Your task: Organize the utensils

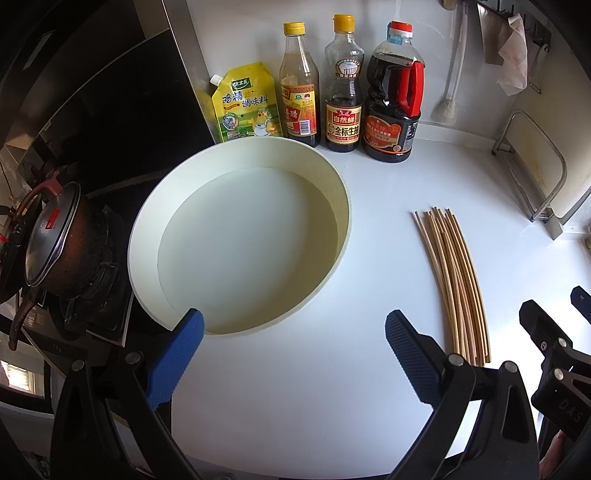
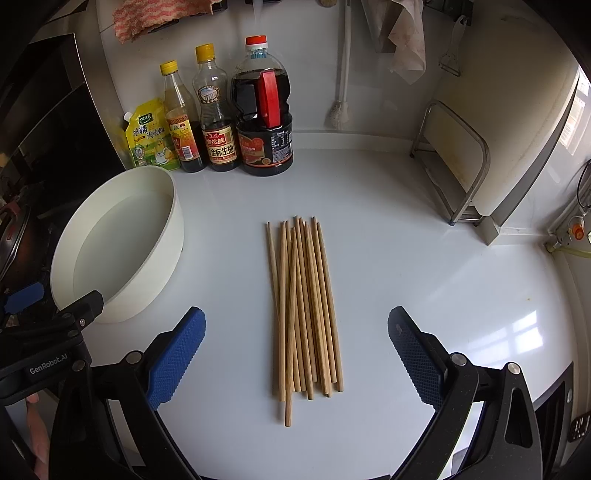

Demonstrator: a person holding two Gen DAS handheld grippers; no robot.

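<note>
A white countertop [image 2: 406,258] runs back to a white wall, with a black stove [image 1: 96,302] at its left end carrying a dark lidded pot [image 1: 55,243]. Against the wall stand one yellow pouch [image 1: 245,105] and three bottles: a yellow-capped vinegar bottle [image 1: 299,92], a yellow-capped soy sauce bottle [image 1: 342,96] whose label reads 自然鲜 and 金标生抽, and a bigger dark bottle [image 1: 393,103] with a red cap and red handle. The pouch reads 太太乐, 鸡精 and 调味料. A white brush [image 2: 341,96] hangs on the wall, a stained cloth [image 2: 404,44] hangs beside it, and a pink striped towel [image 2: 155,16] hangs further left. One cutting board [image 2: 469,147] leans in a metal rack [image 2: 443,177] on the right. A round white basin [image 1: 236,236] sits near the stove, in front of the pouch. The chopsticks [image 2: 303,310], a loose bundle of roughly a dozen bamboo sticks, lie flat on the counter to the right of the basin and apart from it, tips pointing toward the bottles. The right gripper [image 2: 295,354] hovers over their near ends with its blue-padded fingers wide apart on either side, touching nothing. The left gripper [image 1: 293,358] sits by the basin's near rim, its fingers also spread wide and empty; its body, seen from the right wrist, reads GenRobot.AI.
</note>
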